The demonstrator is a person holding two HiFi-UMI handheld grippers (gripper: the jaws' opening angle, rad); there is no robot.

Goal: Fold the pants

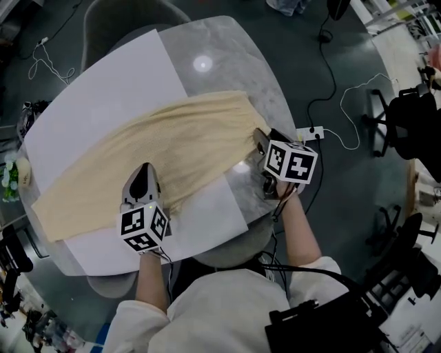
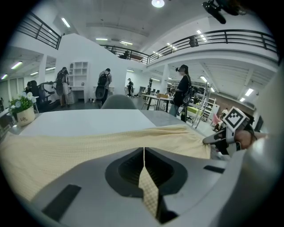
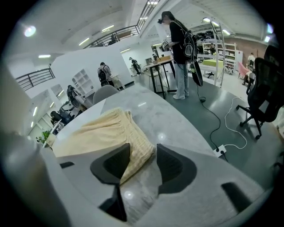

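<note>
Pants (image 1: pixel 172 152) lie flat across the desk (image 1: pixel 227 48), waistband (image 3: pixel 133 133) toward its right edge. Left gripper (image 2: pixel 144 164) is clamped on the pants' near edge. Right gripper (image 3: pixel 141 153) has its jaws apart, straddling the waistband corner without pinching it. Step: securing 2 grips. Next, probably: close right, then lift both and fold toward the far edge.

Ceiling lamps (image 2: pixel 158 2) and strip lights (image 2: pixel 65 22) give even, bright light in both gripper views, and shadows are faint. The head view is dimmer and dark toward its corners, with two white glare spots on the glossy table (image 1: pixel 202 64). Both gripper views bulge like a fisheye inside black rims. The left gripper (image 2: pixel 143 153) and right gripper (image 3: pixel 143 153) look soft up close.
</note>
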